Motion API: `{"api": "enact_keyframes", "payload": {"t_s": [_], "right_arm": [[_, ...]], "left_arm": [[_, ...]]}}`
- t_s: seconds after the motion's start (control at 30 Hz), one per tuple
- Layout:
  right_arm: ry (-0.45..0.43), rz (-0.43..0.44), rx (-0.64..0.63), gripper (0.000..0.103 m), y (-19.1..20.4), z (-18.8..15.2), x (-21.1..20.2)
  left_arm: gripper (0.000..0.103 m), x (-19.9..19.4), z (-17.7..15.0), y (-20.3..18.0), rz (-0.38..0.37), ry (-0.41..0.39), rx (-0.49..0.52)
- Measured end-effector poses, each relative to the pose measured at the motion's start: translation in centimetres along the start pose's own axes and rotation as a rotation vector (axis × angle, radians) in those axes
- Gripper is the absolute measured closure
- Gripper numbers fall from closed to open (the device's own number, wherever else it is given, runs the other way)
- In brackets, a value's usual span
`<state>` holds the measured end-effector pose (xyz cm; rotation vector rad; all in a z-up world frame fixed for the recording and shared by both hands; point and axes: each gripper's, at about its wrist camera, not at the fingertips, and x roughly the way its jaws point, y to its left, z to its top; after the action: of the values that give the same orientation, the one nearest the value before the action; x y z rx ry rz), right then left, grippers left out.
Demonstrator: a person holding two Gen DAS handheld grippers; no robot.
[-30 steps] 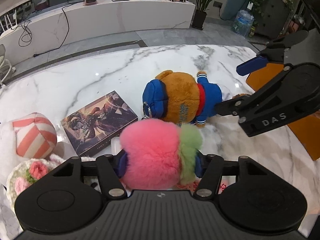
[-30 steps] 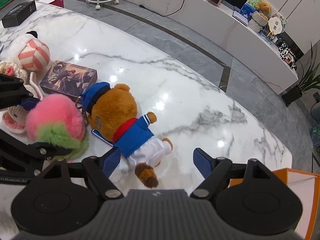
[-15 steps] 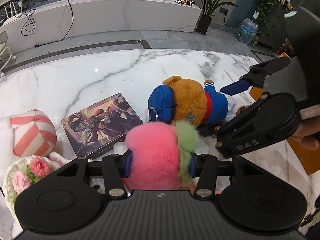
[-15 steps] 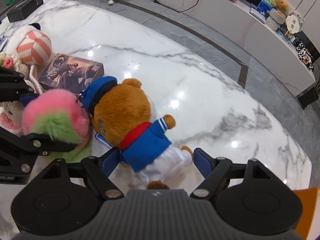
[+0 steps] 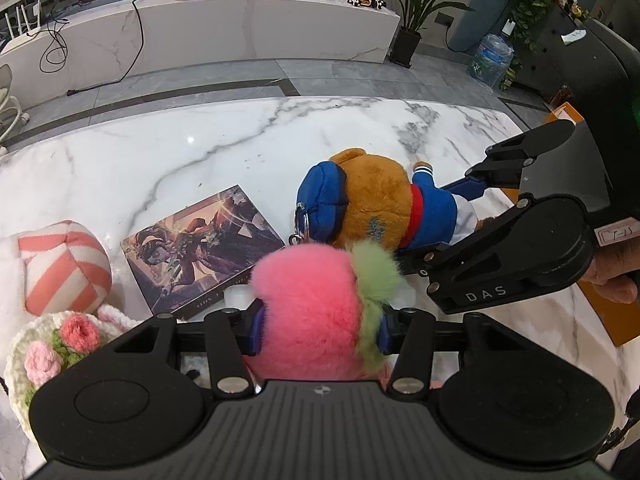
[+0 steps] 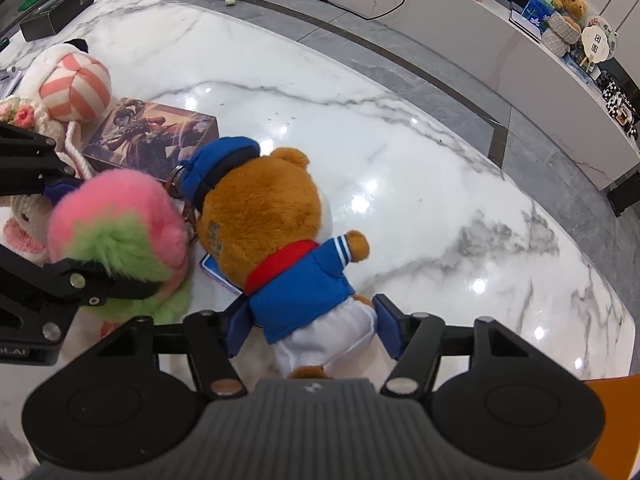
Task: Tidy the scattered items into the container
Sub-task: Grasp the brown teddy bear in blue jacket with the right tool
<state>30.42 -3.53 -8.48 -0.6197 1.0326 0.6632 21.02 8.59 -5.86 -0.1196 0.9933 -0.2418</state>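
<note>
While the left gripper (image 5: 320,326) squeezes a pink-and-green fluffy pompom (image 5: 320,304) between its blue pads, half closed with the fur bulging over both fingers, the right gripper (image 6: 310,328) stands over the lower body of a plush bear (image 6: 272,232). Its jaws have just been closing, and the bear's white shorts and blue jacket now fill the gap, with the pads against the cloth on both sides.

The bear lies face down on the white marble table (image 6: 400,160), its blue cap towards the far left and its legs towards the right gripper. A flat blue item (image 6: 218,274) shows partly under its near side; what it is cannot be told. The pompom sits just left of the bear's head, touching it.

Farther left lies an illustrated box (image 5: 200,244), flat on the table just beyond the pompom. Left of that are a ball-shaped plush with orange and white stripes (image 5: 64,268) and a cream crocheted piece with pink roses (image 5: 52,352), close together at the table's left side.

An orange container (image 5: 612,316) shows only in part at the right edge, near the person's hand (image 5: 616,280) holding the right gripper, well apart from the striped plush.
</note>
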Motion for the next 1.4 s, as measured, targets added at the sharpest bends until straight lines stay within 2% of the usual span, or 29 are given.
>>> {"api": "enact_keyframes", "payload": {"t_s": [0.4,0.53,0.57,0.6,0.67,0.73,0.77,0.83,0.87,0.97,1.03,1.07,1.1,1.2,1.3,1.4], "right_arm": [[-0.029,-0.008,0.015,0.046,-0.3,-0.4,-1.5],[-0.039,-0.018,0.024,0.046,-0.6,-0.6,-2.2],[-0.042,-0.02,0.027,0.046,-0.7,-0.6,-2.4],[-0.045,-0.022,0.03,0.046,-0.8,-0.7,-2.6],[-0.046,-0.025,0.031,0.046,-0.8,-0.8,-2.9],[-0.044,-0.026,0.028,0.046,-0.8,-0.9,-3.1],[-0.043,-0.027,0.028,0.046,-0.8,-0.9,-3.1],[-0.041,-0.029,0.028,0.046,-0.7,-1.0,-3.2],[-0.04,-0.03,0.027,0.046,-0.7,-1.1,-3.2],[-0.041,-0.031,0.029,0.046,-0.7,-1.0,-3.2],[-0.042,-0.031,0.03,0.046,-0.7,-1.0,-3.2],[-0.042,-0.032,0.03,0.046,-0.7,-1.0,-3.2],[-0.043,-0.032,0.031,0.045,-0.7,-1.0,-3.2],[-0.044,-0.033,0.032,0.045,-0.7,-1.0,-3.2],[-0.044,-0.034,0.033,0.045,-0.8,-1.2,-3.2],[-0.043,-0.036,0.036,0.045,-0.9,-1.3,-3.2]], "left_arm": [[0.051,-0.2,0.2,0.2,-0.003,-0.014,-0.007],[0.062,-0.9,0.4,0.2,-0.017,-0.03,-0.008],[0.069,-1.1,0.4,0.2,-0.022,-0.036,-0.012],[0.081,-1.3,0.5,0.2,-0.028,-0.041,-0.016],[0.087,-1.6,0.6,0.3,-0.038,-0.042,-0.024],[0.084,-1.4,0.6,0.5,-0.048,-0.032,-0.025],[0.076,-1.3,0.5,0.5,-0.055,-0.025,-0.023],[0.038,-0.9,0.3,0.6,-0.039,0.014,-0.026],[0.025,-0.4,0.2,0.5,-0.031,0.047,-0.018],[0.021,0.0,-0.2,-0.8,0.002,0.076,0.083],[0.02,0.3,-0.4,-1.5,0.023,0.086,0.116],[0.023,0.5,-0.5,-1.8,0.033,0.09,0.131],[0.031,0.5,-0.5,-1.8,0.035,0.085,0.127],[0.039,0.7,-0.3,-1.2,0.028,0.071,0.094],[0.039,0.9,-0.5,-1.4,0.038,0.074,0.126],[0.038,1.4,-1.0,-2.7,0.085,0.103,0.221]]}}
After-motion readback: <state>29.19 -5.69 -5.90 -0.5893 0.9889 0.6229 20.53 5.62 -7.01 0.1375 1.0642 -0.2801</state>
